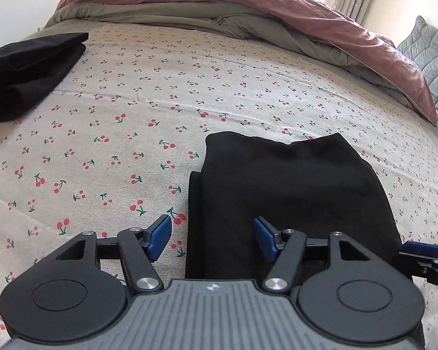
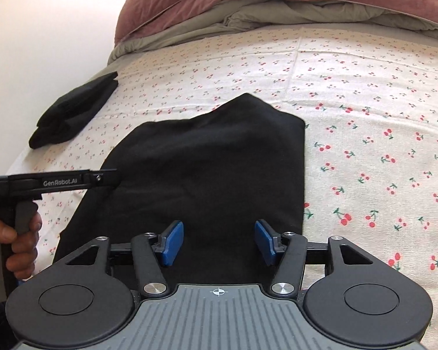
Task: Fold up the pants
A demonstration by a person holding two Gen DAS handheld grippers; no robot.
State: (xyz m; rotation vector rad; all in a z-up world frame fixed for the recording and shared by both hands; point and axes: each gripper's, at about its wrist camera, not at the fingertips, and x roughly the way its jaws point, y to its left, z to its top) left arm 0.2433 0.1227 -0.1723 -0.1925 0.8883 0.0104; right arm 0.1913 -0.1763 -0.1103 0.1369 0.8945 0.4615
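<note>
Black pants [image 1: 292, 192] lie folded flat on a cherry-print bed sheet [image 1: 131, 116]; they also show in the right wrist view [image 2: 207, 169]. My left gripper [image 1: 213, 239] is open and empty, hovering over the pants' near left edge, with one blue pad over the sheet. My right gripper [image 2: 219, 242] is open and empty above the pants' near end. The right gripper's tip shows at the right edge of the left wrist view [image 1: 423, 256]. The left gripper's body and the hand holding it show at the left of the right wrist view [image 2: 58, 182].
A second folded black garment [image 1: 26, 73] lies at the far left of the bed, also in the right wrist view [image 2: 73, 113]. A bunched mauve and grey duvet [image 1: 248, 5] lines the far side. A grey quilted pillow [image 1: 429, 55] is at far right.
</note>
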